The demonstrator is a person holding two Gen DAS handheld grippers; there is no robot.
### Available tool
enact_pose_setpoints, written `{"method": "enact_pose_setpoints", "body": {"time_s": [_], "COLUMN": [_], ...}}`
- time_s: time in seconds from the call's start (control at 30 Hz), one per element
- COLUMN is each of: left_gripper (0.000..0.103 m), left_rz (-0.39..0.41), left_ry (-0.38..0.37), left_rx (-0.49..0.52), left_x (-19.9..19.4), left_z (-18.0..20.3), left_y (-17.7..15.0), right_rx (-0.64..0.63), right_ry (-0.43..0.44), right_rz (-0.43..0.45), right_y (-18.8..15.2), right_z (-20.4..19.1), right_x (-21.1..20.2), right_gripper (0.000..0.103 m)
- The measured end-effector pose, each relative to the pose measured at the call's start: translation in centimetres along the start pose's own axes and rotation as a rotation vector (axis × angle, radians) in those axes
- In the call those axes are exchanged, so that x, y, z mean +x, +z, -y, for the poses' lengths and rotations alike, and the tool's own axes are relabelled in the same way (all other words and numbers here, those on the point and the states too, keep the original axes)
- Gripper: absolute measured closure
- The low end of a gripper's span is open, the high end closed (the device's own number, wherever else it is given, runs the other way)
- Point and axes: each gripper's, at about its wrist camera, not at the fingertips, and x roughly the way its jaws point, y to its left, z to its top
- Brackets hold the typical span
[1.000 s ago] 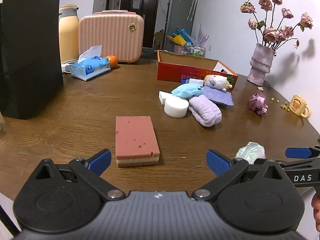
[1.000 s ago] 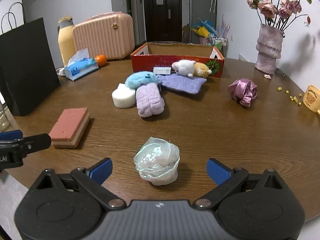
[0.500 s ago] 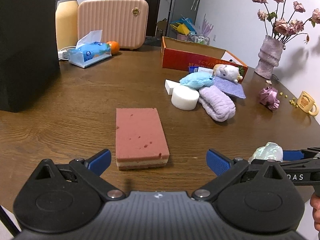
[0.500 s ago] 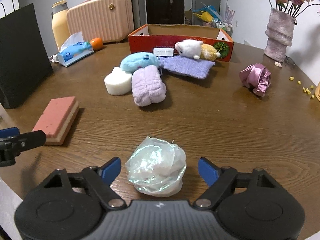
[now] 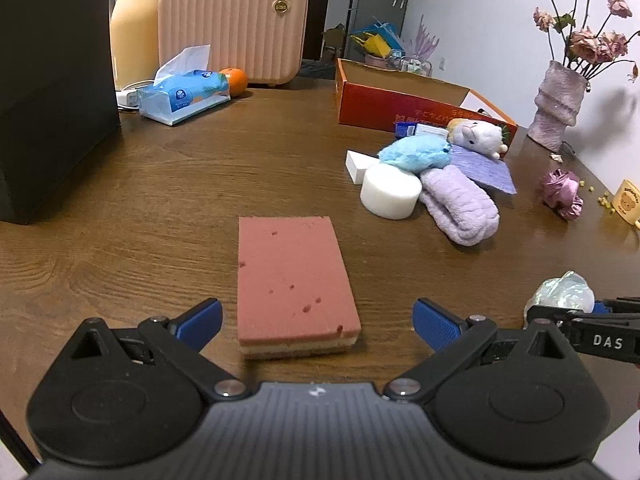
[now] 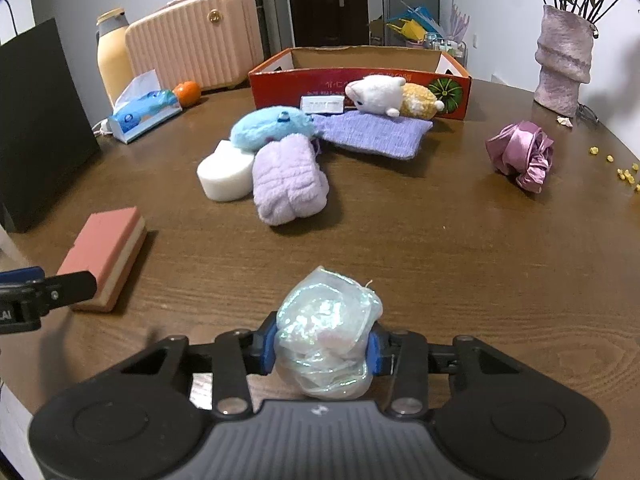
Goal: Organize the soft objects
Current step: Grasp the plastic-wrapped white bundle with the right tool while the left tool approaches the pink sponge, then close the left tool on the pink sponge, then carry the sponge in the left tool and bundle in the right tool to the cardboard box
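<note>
- The right hand-held gripper [image 6: 322, 350] has its blue pads pressed against both sides of a crumpled ball of iridescent, translucent film [image 6: 326, 332], which sits at the near edge of the brown wooden surface [image 6: 460, 240].
- That ball looks very light and springy; I judge it will give under the pads, and its glossy skin may slip, so a hold across its widest middle, as now, seems safest.
- The left hand-held gripper [image 5: 316, 320] is spread wide and holds nothing; its blue pads [image 5: 200, 318] flank the near end of a rectangular sponge, pink on top with a cream layer beneath [image 5: 294, 280], lying flat on the surface without touching it.
- The sponge should be light and compressible, with a rough, grippy face; taking it across its short width by the long side walls looks best, squeezing gently so it does not buckle.
- Farther off lie a lilac fluffy roll [image 6: 288, 180], a blue plush [image 6: 270, 126] and a white round foam block [image 6: 224, 176], clustered near an open red cardboard box [image 6: 360, 76], the likely destination.
</note>
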Motion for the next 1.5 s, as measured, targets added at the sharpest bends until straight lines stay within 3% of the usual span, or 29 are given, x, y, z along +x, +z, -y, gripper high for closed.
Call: {"method": "enact_pose_setpoints", "body": {"time_s": [0.37, 1.0, 1.2, 1.37, 1.5], "left_gripper": [0.0, 0.0, 0.01, 0.031, 0.031], "left_rz": [-0.047, -0.088, -0.072, -0.047, -0.044], "left_ry": [0.037, 0.1, 0.122, 0.132, 0.121], "left_rx": [-0.02, -0.033, -0.017, -0.005, -0.014], "left_x": [3.0, 6.8, 7.0, 6.8, 6.6], "left_z": [-0.4, -0.4, -0.2, 0.0, -0.2], "left_y": [1.3, 2.0, 2.1, 2.1, 2.2], "right_rx": [0.017, 0.031, 0.033, 0.035, 0.033], "right_ry": [-0.001, 0.009, 0.011, 0.013, 0.013], "right_rz": [0.043, 0.038, 0.041, 0.042, 0.045], "right_y": [1.5, 3.3, 3.5, 3.5, 3.5], "right_z": [1.3, 2.4, 2.5, 2.6, 2.6], "right_x": [1.0, 3.8, 4.0, 4.0, 4.0], "right_gripper": [0.063, 0.062, 0.062, 0.062, 0.063]}}
